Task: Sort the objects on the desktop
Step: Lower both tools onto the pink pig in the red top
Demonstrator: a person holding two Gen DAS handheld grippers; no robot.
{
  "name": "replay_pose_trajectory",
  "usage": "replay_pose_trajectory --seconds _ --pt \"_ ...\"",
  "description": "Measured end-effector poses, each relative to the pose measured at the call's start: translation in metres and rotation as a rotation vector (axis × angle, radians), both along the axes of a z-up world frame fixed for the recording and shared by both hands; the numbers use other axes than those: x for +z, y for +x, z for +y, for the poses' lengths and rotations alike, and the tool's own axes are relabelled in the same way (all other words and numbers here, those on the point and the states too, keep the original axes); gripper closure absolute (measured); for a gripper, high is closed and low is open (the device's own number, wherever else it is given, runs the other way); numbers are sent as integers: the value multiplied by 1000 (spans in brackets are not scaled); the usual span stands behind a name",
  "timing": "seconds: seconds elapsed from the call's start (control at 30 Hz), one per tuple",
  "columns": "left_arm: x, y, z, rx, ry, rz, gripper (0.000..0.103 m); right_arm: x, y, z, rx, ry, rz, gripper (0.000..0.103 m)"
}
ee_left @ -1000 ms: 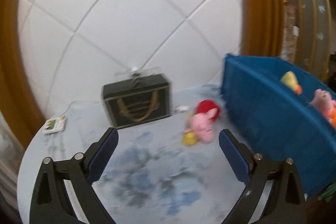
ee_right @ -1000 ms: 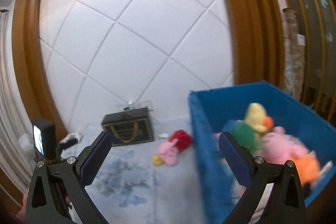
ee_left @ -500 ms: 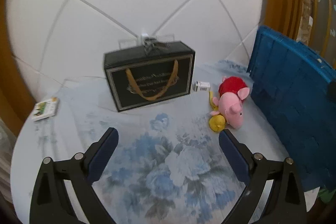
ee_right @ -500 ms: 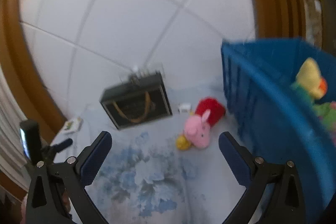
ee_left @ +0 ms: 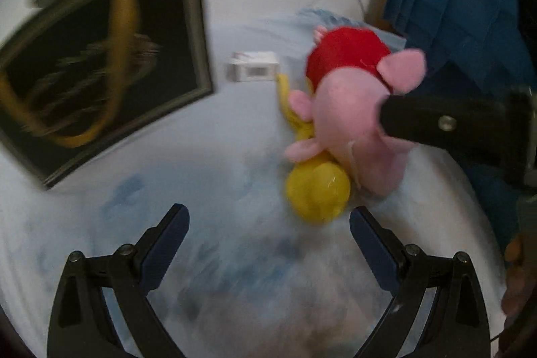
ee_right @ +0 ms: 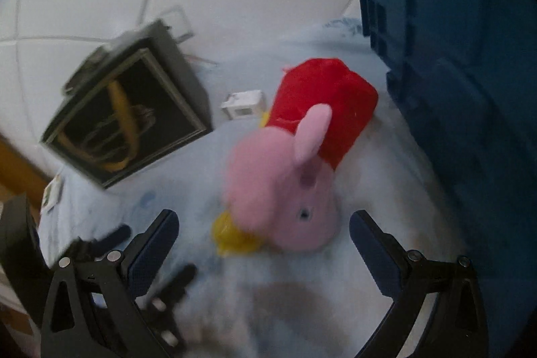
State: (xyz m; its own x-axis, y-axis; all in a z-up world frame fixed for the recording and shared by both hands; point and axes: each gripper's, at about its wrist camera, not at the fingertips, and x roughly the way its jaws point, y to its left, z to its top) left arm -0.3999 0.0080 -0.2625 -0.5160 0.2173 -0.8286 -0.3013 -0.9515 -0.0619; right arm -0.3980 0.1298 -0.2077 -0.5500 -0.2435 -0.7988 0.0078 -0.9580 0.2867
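A pink pig plush (ee_right: 285, 190) in a red dress lies on the blue floral tablecloth, with a yellow toy (ee_right: 231, 237) under its head. It also shows in the left wrist view (ee_left: 349, 123), the yellow toy (ee_left: 317, 190) in front of it. My right gripper (ee_right: 263, 234) is open, its fingertips level with the pig's head on either side. My left gripper (ee_left: 268, 223) is open, just short of the yellow toy. One right finger (ee_left: 446, 123) crosses the pig in the left wrist view.
A blue plastic bin (ee_right: 453, 72) stands right of the plush; it also shows in the left wrist view (ee_left: 463, 5). A black gift bag (ee_right: 131, 123) with yellow handles stands at the back left. A small white box (ee_right: 243, 104) lies between bag and plush. A card (ee_right: 52, 195) lies far left.
Both grippers have dropped and moved forward close to the pig plush, which now fills the view. The bin's inside has gone out of sight.
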Motion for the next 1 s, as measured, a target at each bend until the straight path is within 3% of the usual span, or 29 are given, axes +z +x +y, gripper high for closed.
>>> replay_pose_trajectory --seconds 0.1,0.2,0.23,0.3,0.4,0.47,0.57,0.67,0.7,0.77,0.9,1.0 --pt "-20 -22 10 -7 -11 -24 4 -25 -24 7 -8 -22 -56 0" --pt "-23 -33 -1 53 -78 12 4 -47 -41 11 12 -80 -88 0" --pt "-23 -34 -10 86 -111 25 4 -50 -46 9 33 -94 -94 0" --pt "-21 -37 -36 164 -167 28 5 -59 -53 -6 93 -90 -111 10" --pt "-8 -29 -83 265 -215 47 5 -55 -46 -31 126 -19 -105 17" --pt "5 -15 -111 329 -239 68 5 -53 -33 -49 161 -146 -148 18" --pt "25 13 -147 403 -249 84 5 -52 -8 -84 209 -236 -185 17" --pt "41 47 -177 478 -268 85 5 -56 18 -123 251 -394 -232 9" --pt "42 57 -184 496 -266 78 5 -57 25 -136 274 -433 -246 8" --pt "45 70 -196 530 -245 57 5 -52 39 -152 304 -419 -247 8" --pt "46 89 -192 552 -112 16 5 -26 56 -140 312 -306 -175 6" --pt "44 94 -165 533 12 -6 5 -7 64 -114 297 -154 -102 5"
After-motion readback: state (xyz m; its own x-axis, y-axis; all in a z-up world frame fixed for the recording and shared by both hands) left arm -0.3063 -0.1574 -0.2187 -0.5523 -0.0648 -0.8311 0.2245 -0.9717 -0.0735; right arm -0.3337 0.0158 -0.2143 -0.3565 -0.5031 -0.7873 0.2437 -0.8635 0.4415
